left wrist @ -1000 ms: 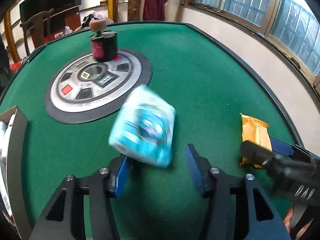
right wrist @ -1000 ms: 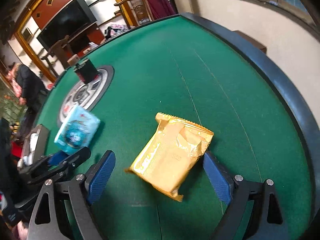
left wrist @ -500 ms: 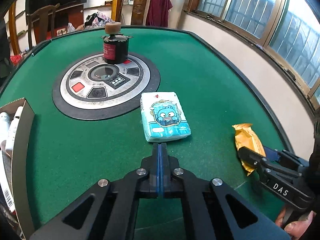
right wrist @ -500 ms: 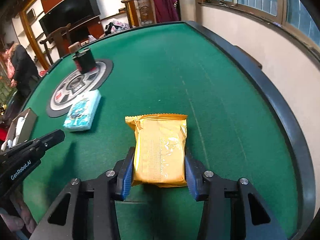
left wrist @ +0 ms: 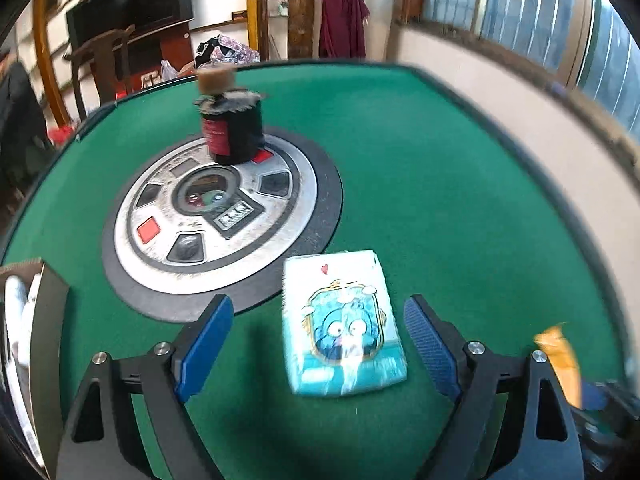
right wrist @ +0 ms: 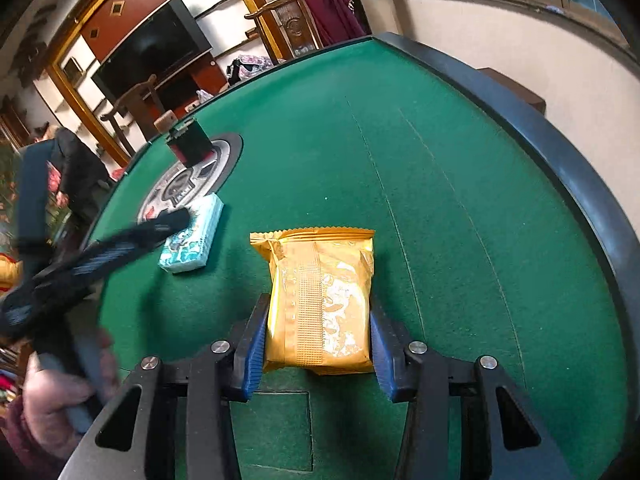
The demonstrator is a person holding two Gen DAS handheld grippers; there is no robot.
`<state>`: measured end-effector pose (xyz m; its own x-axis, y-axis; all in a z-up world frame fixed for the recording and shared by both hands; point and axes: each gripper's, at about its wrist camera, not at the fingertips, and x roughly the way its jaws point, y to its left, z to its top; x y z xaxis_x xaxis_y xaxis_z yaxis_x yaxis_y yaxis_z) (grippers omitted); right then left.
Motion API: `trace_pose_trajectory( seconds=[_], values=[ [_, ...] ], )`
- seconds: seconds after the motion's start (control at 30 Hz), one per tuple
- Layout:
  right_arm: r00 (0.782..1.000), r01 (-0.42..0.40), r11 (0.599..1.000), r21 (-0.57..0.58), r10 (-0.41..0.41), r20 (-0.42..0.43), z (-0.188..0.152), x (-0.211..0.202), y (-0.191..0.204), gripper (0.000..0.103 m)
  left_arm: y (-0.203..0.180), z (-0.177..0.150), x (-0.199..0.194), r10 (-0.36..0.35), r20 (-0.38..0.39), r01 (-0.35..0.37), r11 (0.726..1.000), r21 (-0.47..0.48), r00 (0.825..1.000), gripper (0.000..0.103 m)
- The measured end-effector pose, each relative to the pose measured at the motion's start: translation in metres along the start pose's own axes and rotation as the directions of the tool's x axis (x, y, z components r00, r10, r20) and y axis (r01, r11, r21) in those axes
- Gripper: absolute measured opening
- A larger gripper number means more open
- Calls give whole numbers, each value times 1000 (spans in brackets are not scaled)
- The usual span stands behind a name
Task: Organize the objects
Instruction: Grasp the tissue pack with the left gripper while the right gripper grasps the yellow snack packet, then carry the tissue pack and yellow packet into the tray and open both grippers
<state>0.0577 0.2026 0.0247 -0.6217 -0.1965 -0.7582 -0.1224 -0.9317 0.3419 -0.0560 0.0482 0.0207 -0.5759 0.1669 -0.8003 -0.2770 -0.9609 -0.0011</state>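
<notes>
Right gripper [right wrist: 318, 354] clamped on yellow snack packet [right wrist: 320, 300], near table edge. Left gripper [left wrist: 316, 344] jaws just opened wide, straddling blue tissue pack [left wrist: 342, 326] without touching; pack flat on green felt [left wrist: 440, 200]. Cardboard box [left wrist: 48, 320] far left. Judgement: neither item stowed yet.

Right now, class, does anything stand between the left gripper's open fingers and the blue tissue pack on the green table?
Nothing visible does. The tissue pack lies flat on the felt between the left gripper fingers, which have just been opening and do not touch it. The black jar stands far behind it, and the yellow packet sits apart in the right gripper.
</notes>
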Motion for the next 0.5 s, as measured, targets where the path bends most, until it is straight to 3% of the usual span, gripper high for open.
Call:
trace_pose_trajectory(
  seconds=[0.13,0.17,0.23,0.37,0.5],
  values=[
    [1000,-26,1000,8,26,-2,-2,-1,-1,49,-10,-1,12,32,-1,-32,999,42,1000,84],
    [1000,-26,1000,6,26,-3,-1,0,0,49,-9,-1,12,2,-4,-2,999,35,1000,66],
    [1000,-23,1000,-6,23,-4,-2,0,3,49,-8,-1,8,-15,1,15,999,50,1000,45],
    [1000,-19,1000,-21,19,-5,-2,2,8,49,1,-7,0,-74,-10,74,997,26,997,43],
    [1000,-15,1000,-14,15,-1,1,3,7,49,14,-18,-27,-114,26,114,993,16,993,42]
  ],
)
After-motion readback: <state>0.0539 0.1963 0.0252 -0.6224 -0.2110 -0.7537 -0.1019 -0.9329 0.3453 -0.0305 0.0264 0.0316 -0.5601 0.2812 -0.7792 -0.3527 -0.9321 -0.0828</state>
